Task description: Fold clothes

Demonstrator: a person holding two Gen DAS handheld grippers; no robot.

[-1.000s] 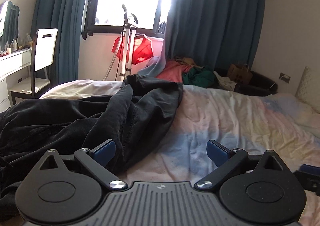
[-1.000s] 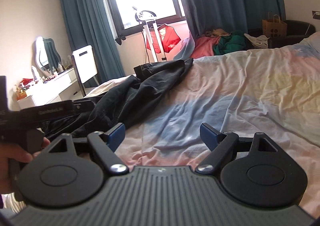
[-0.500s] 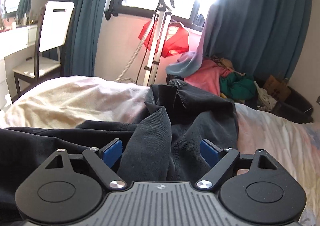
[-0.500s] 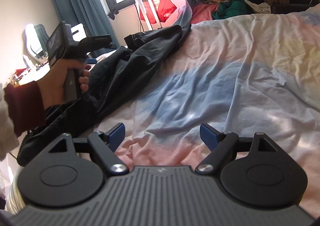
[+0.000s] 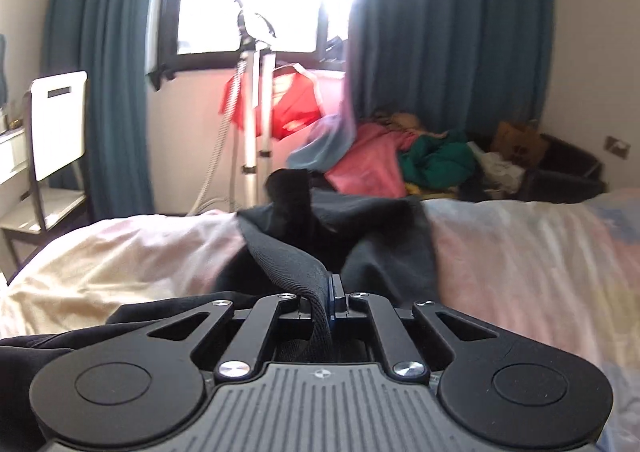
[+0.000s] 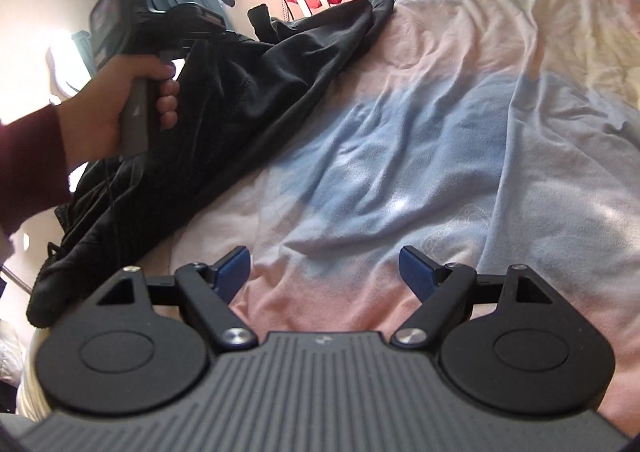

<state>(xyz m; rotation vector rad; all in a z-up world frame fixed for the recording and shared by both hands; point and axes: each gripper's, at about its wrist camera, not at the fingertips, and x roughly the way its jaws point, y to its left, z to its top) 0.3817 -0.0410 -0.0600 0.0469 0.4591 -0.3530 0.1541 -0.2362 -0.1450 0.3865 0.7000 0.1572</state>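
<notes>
1. The step in hand looks like the first pick-up: the left gripper (image 5: 325,302) has its jaws clamped on a ribbed fold of the dark garment (image 5: 288,264), with the cloth running down between the blue pads.
2. The right gripper (image 6: 325,270) has its jaws wide apart with nothing between them; it hovers over bare bedsheet (image 6: 420,156), well apart from the garment.
3. The dark garment (image 6: 248,92) lies rumpled in a long heap along the left side of the bed. One end reaches toward the window and the other spills over the near edge.
4. In the right wrist view the person's left hand (image 6: 120,108), in a dark red sleeve (image 6: 28,168), holds the left gripper's handle just above the heap.
5. The next move probably calls for the right gripper to cross to the garment and take a second edge, so the cloth can be lifted and spread flat on the open sheet before any fold. Which part of the garment is pinched cannot be told.
6. The surface is a soft bed with a wrinkled pastel sheet of pink, blue and cream, which gives no firm backing.
7. Beyond the bed are teal curtains (image 5: 440,52), a bright window, a white stand (image 5: 252,100) with a red cloth, a white chair (image 5: 56,124) and a pile of pink and green clothes (image 5: 404,164).
</notes>
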